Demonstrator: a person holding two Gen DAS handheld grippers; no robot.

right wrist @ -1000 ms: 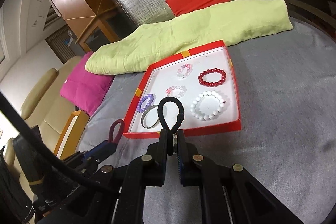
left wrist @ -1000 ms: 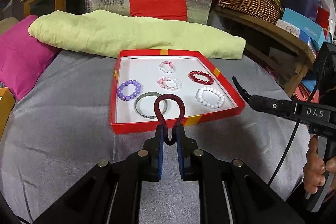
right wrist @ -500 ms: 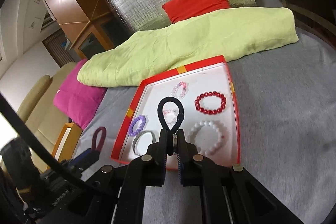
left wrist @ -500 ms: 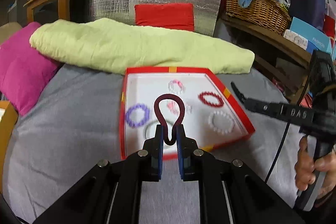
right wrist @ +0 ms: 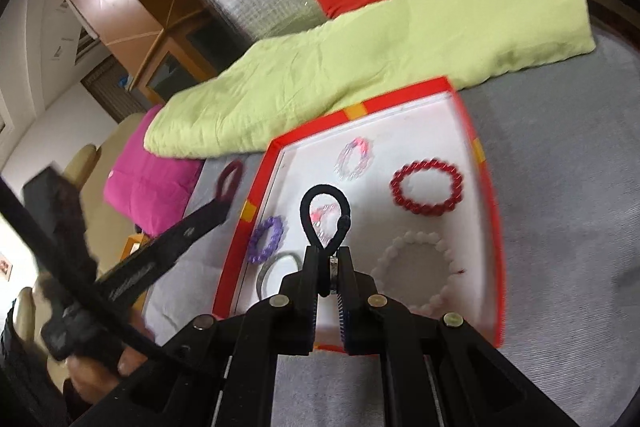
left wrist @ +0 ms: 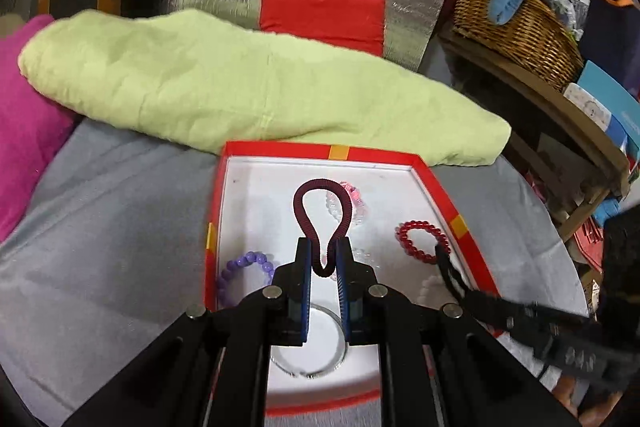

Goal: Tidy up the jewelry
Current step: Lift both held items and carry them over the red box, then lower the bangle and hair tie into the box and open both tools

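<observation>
A red tray point(left wrist: 444, 195) with a white floor lies on the grey cloth; it also shows in the right wrist view point(right wrist: 494, 227). In it lie a purple bead bracelet point(left wrist: 244, 267), a red bead bracelet point(left wrist: 420, 239), a white bead bracelet point(right wrist: 420, 267), two pink-clear ones point(right wrist: 354, 157) and a grey bangle point(left wrist: 308, 347). My left gripper point(left wrist: 323, 259) is shut on a dark maroon hair band point(left wrist: 322, 211), held over the tray. My right gripper point(right wrist: 330, 267) is shut on a black hair band point(right wrist: 324, 215) above the tray's near part.
A light green rolled blanket point(left wrist: 240, 83) lies behind the tray. A magenta pillow point(left wrist: 24, 131) is at the left. A silver foil panel with a red cushion point(left wrist: 320, 11) stands behind. A wicker basket point(left wrist: 516, 27) sits on a wooden shelf at the right.
Both grippers have moved forward over the tray, each still holding its hair band. The tray looks larger and nearer in both views.
</observation>
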